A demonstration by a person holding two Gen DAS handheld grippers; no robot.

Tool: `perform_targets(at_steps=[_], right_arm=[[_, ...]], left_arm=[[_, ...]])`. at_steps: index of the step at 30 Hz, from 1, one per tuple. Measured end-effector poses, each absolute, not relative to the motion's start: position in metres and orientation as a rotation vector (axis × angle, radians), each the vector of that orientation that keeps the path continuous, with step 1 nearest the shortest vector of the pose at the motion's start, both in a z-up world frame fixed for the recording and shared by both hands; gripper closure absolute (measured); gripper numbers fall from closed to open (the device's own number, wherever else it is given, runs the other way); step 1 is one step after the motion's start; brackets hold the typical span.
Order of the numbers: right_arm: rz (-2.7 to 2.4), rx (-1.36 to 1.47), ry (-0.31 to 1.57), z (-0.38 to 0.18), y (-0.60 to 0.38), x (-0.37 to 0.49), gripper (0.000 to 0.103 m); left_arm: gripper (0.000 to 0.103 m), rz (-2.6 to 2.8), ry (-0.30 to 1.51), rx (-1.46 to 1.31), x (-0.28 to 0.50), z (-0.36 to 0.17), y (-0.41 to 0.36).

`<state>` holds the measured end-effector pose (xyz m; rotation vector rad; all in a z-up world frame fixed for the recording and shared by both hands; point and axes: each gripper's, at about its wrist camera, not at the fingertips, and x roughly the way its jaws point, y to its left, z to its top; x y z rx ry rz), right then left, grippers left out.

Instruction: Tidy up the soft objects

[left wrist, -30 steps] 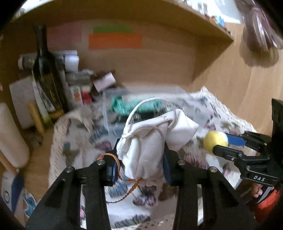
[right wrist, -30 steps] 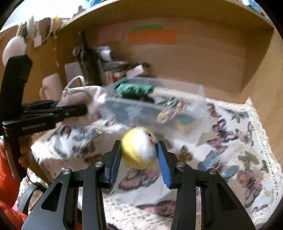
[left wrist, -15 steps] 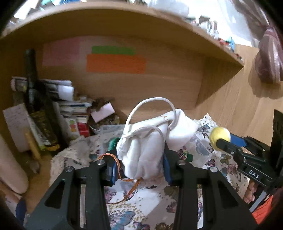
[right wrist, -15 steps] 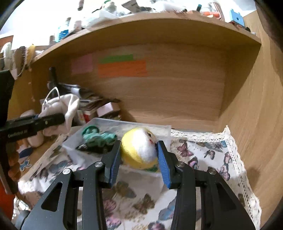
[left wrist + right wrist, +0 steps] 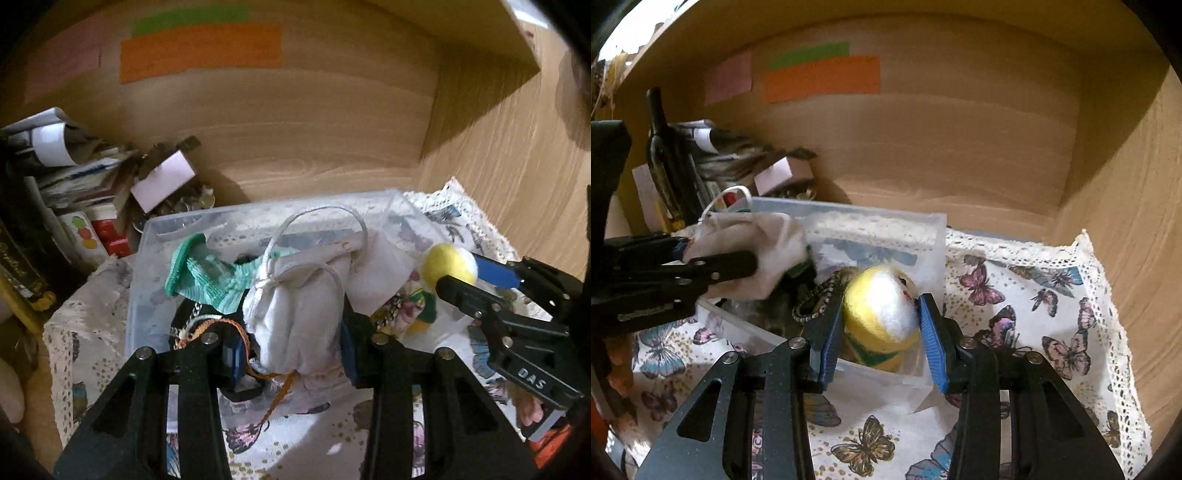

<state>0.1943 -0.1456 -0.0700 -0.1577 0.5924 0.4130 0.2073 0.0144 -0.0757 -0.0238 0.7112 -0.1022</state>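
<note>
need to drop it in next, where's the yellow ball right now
The yellow ball is clamped in the right gripper, held over the right end of the clear bin, right of the white pouch in the left gripper.

Two fisheye wrist cameras look forward along their own fingers into a wooden alcove. The left view sits close over the clear plastic bin (image 5: 147,258), facing the back wall, with the right gripper (image 5: 476,273) entering from its right edge. The right view looks the same way from slightly further right, the left gripper (image 5: 713,254) crossing its left side. Both share the bin (image 5: 934,236), the butterfly cloth (image 5: 1015,295) and the orange paper strip (image 5: 199,51).
</note>
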Motion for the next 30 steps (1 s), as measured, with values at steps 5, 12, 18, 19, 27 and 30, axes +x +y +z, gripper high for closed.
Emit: perform_targets(at_steps=[5, 12, 18, 19, 27, 30], right_arm=[[0.427, -0.176, 0.612, -0.074, -0.139, 0.194, 0.063], [0.446, -0.157, 0.59, -0.066, -0.143, 0.187, 0.051], [0.464, -0.139, 0.524, -0.044, -0.148, 0.167, 0.051], [0.468, -0.137, 0.511, -0.04, -0.148, 0.163, 0.051], [0.508, -0.095, 0.384, -0.004, -0.156, 0.116, 0.047], [0.52, -0.076, 0.352, 0.004, -0.159, 0.1, 0.035]], left_arm=[[0.047, -0.109, 0.721, -0.004, 0.207, -0.083, 0.011], [0.039, -0.12, 0.678, -0.014, 0.186, -0.069, 0.013], [0.039, -0.122, 0.589, -0.043, 0.153, -0.041, 0.02], [0.038, -0.119, 0.569, -0.046, 0.146, -0.035, 0.021], [0.037, -0.069, 0.412, -0.032, 0.089, -0.002, 0.021], [0.031, -0.073, 0.36, -0.035, 0.071, 0.005, 0.018]])
